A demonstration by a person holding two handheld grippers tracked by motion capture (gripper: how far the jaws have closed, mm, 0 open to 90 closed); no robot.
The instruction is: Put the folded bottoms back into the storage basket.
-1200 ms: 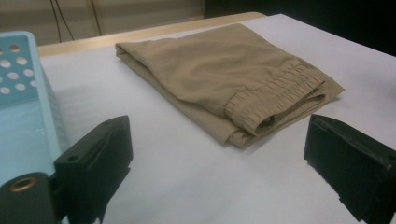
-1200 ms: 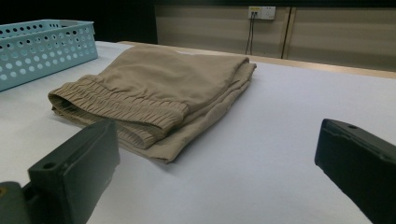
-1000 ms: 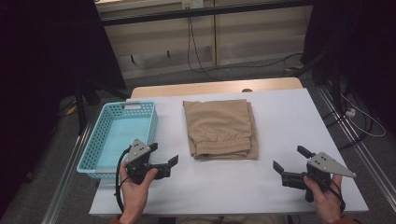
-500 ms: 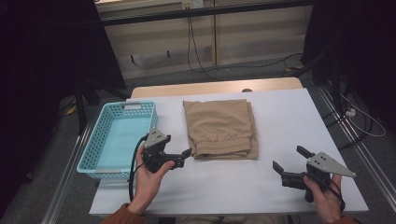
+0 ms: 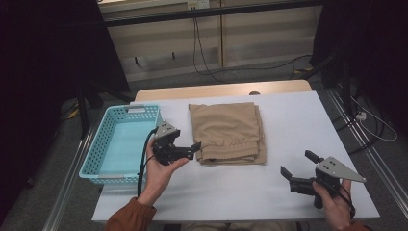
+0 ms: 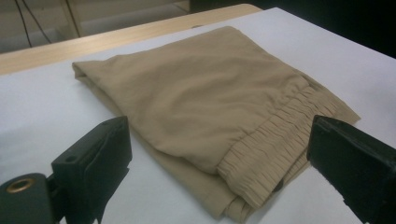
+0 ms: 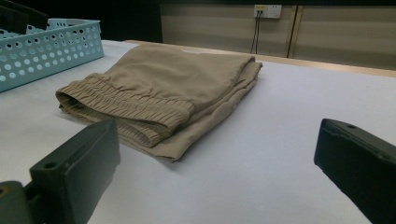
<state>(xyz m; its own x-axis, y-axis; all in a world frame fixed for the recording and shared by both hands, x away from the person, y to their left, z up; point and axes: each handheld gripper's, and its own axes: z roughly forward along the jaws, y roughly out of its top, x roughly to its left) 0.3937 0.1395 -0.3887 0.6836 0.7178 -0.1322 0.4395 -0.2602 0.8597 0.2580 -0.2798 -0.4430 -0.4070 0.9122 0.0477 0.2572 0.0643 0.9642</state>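
The folded tan cloth shorts (image 5: 227, 132) with a ribbed elastic waistband lay at 3 o'clock of the left gripper (image 5: 192, 149), jaws wide; the right gripper (image 5: 297, 169) also gaped wide.

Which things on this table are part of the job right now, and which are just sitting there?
In the job:
- folded tan shorts, lying flat mid-table
- left gripper, jaws open, at the near-left corner of the shorts

Lying about:
- turquoise basket, left of the shorts, nothing visible inside it
- right gripper, open, held apart from the shorts at the near right
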